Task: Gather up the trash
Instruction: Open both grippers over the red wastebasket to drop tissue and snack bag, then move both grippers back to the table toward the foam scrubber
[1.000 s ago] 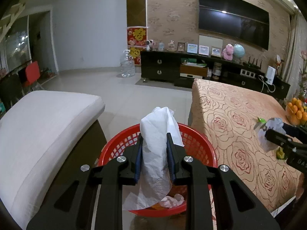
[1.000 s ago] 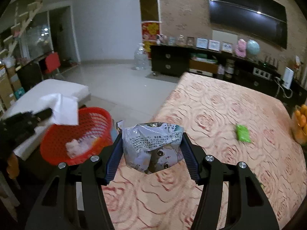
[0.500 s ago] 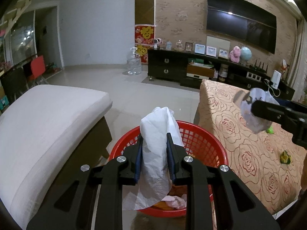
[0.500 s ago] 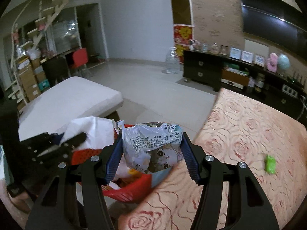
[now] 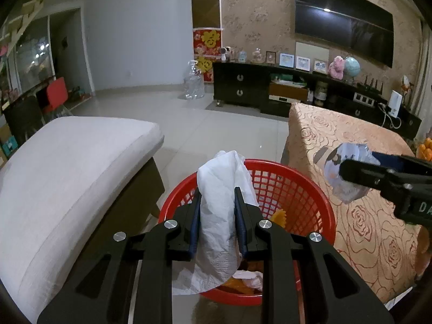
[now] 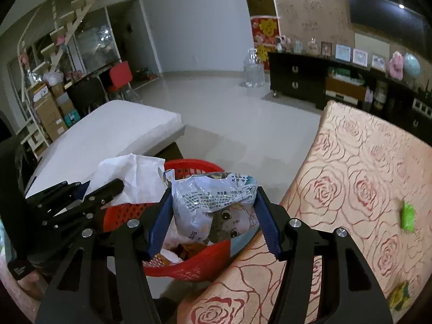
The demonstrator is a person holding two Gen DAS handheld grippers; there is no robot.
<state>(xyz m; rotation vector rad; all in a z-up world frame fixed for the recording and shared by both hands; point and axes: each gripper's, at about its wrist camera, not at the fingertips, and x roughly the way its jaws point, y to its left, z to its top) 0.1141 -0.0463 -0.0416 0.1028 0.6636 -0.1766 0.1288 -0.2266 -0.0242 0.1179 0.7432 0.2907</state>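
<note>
My left gripper (image 5: 217, 197) is shut on a white tissue (image 5: 224, 197) and holds it above the red mesh basket (image 5: 305, 189) on the floor. My right gripper (image 6: 213, 202) is shut on a crumpled silvery snack wrapper (image 6: 213, 208) with a cartoon face, held over the basket's (image 6: 210, 259) near rim. The basket holds orange and white scraps. The right gripper with the wrapper (image 5: 343, 172) also shows at the right of the left wrist view. The left gripper with the tissue (image 6: 135, 172) shows at the left of the right wrist view.
A table with a rose-patterned cloth (image 6: 359, 189) stands right of the basket, bearing a green wrapper (image 6: 407, 216) and a yellow-green scrap (image 6: 399, 297). A white cushioned bench (image 5: 67, 167) stands left of the basket. A dark TV cabinet (image 5: 270, 91) lines the far wall.
My right gripper has carried the wrapper left from over the table to over the basket. My left gripper holds the tissue over the basket much as before.
</note>
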